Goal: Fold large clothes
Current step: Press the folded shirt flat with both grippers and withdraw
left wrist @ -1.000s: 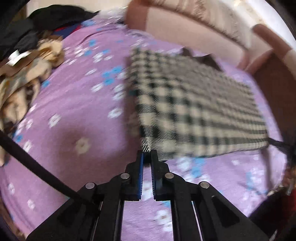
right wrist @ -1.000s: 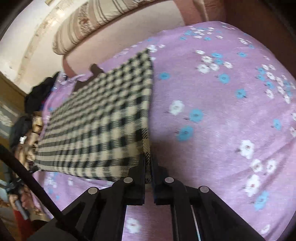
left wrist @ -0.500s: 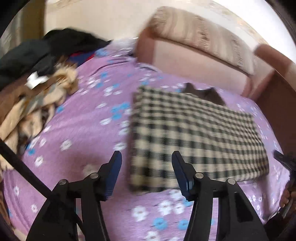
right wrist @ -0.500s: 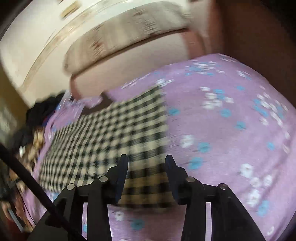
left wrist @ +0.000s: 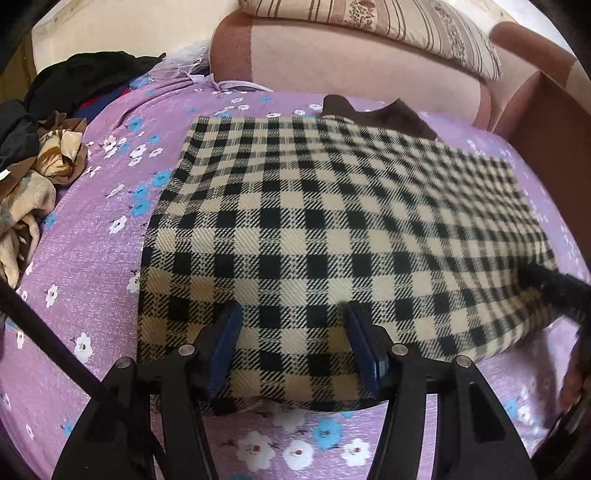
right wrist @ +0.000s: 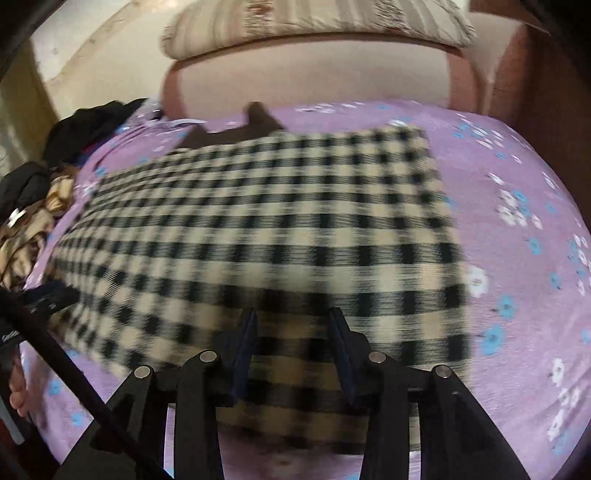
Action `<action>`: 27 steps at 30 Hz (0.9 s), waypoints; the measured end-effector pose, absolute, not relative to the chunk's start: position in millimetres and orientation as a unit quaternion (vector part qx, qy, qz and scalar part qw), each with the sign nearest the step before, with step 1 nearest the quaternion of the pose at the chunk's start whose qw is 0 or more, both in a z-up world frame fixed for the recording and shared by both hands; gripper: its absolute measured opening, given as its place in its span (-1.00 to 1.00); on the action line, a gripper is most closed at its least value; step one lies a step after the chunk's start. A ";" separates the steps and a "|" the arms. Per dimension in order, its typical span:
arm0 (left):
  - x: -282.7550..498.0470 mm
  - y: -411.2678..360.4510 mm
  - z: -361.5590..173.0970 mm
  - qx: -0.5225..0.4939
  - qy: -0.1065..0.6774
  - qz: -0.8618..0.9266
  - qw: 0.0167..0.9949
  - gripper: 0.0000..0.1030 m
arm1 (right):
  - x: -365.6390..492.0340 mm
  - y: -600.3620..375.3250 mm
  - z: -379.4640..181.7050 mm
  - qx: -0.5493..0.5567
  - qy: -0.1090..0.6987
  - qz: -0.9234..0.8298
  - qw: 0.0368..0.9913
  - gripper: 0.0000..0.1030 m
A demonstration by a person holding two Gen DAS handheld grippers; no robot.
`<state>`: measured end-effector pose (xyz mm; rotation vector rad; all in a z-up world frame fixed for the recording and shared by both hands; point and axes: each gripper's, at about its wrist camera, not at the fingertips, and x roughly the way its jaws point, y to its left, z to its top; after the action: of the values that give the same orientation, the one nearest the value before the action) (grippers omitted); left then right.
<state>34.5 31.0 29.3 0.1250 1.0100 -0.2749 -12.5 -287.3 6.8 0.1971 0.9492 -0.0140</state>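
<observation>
Purple flowered bedsheet (left wrist: pixel 92 236), sofa back at twelve o'clock. Folded checked garment (left wrist: pixel 332 229) lies flat at centre. My left gripper (left wrist: pixel 293 347) half open, empty, above its near edge; my right gripper (right wrist: pixel 291 350) closing, nothing pinched. Clothes heap (left wrist: pixel 33 177) at nine.

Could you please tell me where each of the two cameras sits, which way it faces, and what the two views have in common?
Left wrist view: on the left gripper, looking steeply down along its open blue-padded fingers at the folded black-and-cream checked garment on the purple flowered bedsheet; the other gripper shows at the right edge.
Right wrist view: on the right gripper, jaws closing without pinching, looking down over the same garment's near edge.
Shared: garment, sheet, striped pillow, the heap of crumpled clothes.
</observation>
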 end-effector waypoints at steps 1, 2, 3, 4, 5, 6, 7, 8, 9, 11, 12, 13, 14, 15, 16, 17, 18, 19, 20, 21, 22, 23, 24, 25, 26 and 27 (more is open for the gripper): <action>32.3 31.7 27.6 0.069 0.479 -0.127 0.866 0.17 | -15.7 -297.8 6.7 0.089 0.457 -0.032 0.884 -0.18; 31.8 32.2 25.5 0.074 0.477 -0.123 0.867 0.20 | -17.7 -308.2 7.1 0.089 0.458 -0.042 0.884 -0.18; 32.2 32.4 24.0 0.077 0.476 -0.121 0.868 0.25 | -21.0 -317.5 6.5 0.095 0.458 -0.051 0.882 -0.18; 30.3 33.1 23.1 0.079 0.474 -0.118 0.869 0.29 | -25.8 -330.4 5.9 0.109 0.458 -0.062 0.880 -0.18; 29.2 33.5 22.2 0.080 0.473 -0.116 0.870 0.31 | -30.0 -342.4 6.5 0.120 0.458 -0.073 0.878 -0.18; 29.7 34.0 21.8 0.081 0.472 -0.114 0.870 0.34 | -33.7 -353.4 7.1 0.131 0.457 -0.080 0.876 -0.18; 29.0 33.4 20.7 0.082 0.470 -0.111 0.872 0.39 | -39.1 -362.6 8.0 0.138 0.455 -0.096 0.874 -0.15; 30.3 33.3 19.6 0.082 0.470 -0.109 0.872 0.42 | -43.9 -369.2 9.7 0.140 0.452 -0.112 0.874 -0.15; 30.4 31.9 18.4 0.083 0.470 -0.105 0.873 0.49 | -49.8 -375.9 11.9 0.144 0.448 -0.121 0.874 -0.15; 31.3 27.4 15.7 0.085 0.469 -0.097 0.874 0.66 | -66.2 -391.7 21.8 0.165 0.436 -0.130 0.875 -0.15; 31.8 24.6 14.1 0.086 0.470 -0.097 0.873 0.77 | -74.3 -397.1 28.0 0.171 0.428 -0.133 0.877 -0.15; 32.4 21.1 11.9 0.091 0.470 -0.096 0.873 0.85 | -87.7 -403.7 38.8 0.175 0.414 -0.138 0.883 -0.15; 32.9 17.9 9.8 0.097 0.469 -0.094 0.873 0.88 | -99.1 -406.9 47.1 0.174 0.403 -0.142 0.887 -0.15; 33.6 15.6 8.4 0.102 0.470 -0.091 0.872 0.93 | -112.1 -410.4 55.7 0.173 0.391 -0.146 0.892 -0.13; 34.9 12.4 7.1 0.106 0.473 -0.086 0.871 0.95 | -124.9 -414.4 63.0 0.173 0.380 -0.152 0.896 -0.07; 35.2 10.9 7.1 0.106 0.476 -0.082 0.869 0.95 | -134.3 -416.7 68.3 0.174 0.374 -0.156 0.898 -0.05; 37.1 9.7 8.4 0.104 0.484 -0.077 0.865 0.95 | -147.4 -418.0 74.3 0.178 0.367 -0.161 0.899 -0.01; 38.3 9.9 9.1 0.099 0.489 -0.076 0.863 0.95 | -165.0 -420.7 77.0 0.185 0.362 -0.168 0.898 0.01; 39.1 10.5 10.7 0.089 0.492 -0.078 0.863 0.95 | -173.0 -420.3 77.2 0.192 0.362 -0.171 0.896 0.01; 39.1 11.3 11.2 0.084 0.492 -0.079 0.863 0.95 | -185.6 -419.0 76.0 0.203 0.364 -0.174 0.892 0.01; 38.5 12.8 12.9 0.076 0.490 -0.081 0.865 0.95 | -196.1 -419.6 74.6 0.214 0.365 -0.175 0.889 0.01; 37.2 14.2 14.1 0.071 0.489 -0.084 0.866 0.95 | -208.2 -419.9 72.9 0.227 0.366 -0.176 0.885 0.01; 35.8 15.3 15.3 0.068 0.488 -0.085 0.866 0.94 | -216.9 -420.3 70.7 0.239 0.366 -0.176 0.882 0.01; 33.3 17.9 18.6 0.061 0.486 -0.087 0.868 0.91 | -229.6 -420.2 68.6 0.254 0.368 -0.175 0.877 0.01; 30.9 19.0 20.9 0.056 0.483 -0.087 0.869 0.90 | -233.7 -419.0 66.5 0.261 0.369 -0.174 0.875 0.01; 27.5 20.5 25.0 0.051 0.479 -0.086 0.872 0.90 | -241.1 -417.1 66.6 0.266 0.369 -0.171 0.874 0.01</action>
<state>27.5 20.5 25.0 0.1057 1.0014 -0.1793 -241.1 -417.1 66.6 0.5559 0.7699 -0.3566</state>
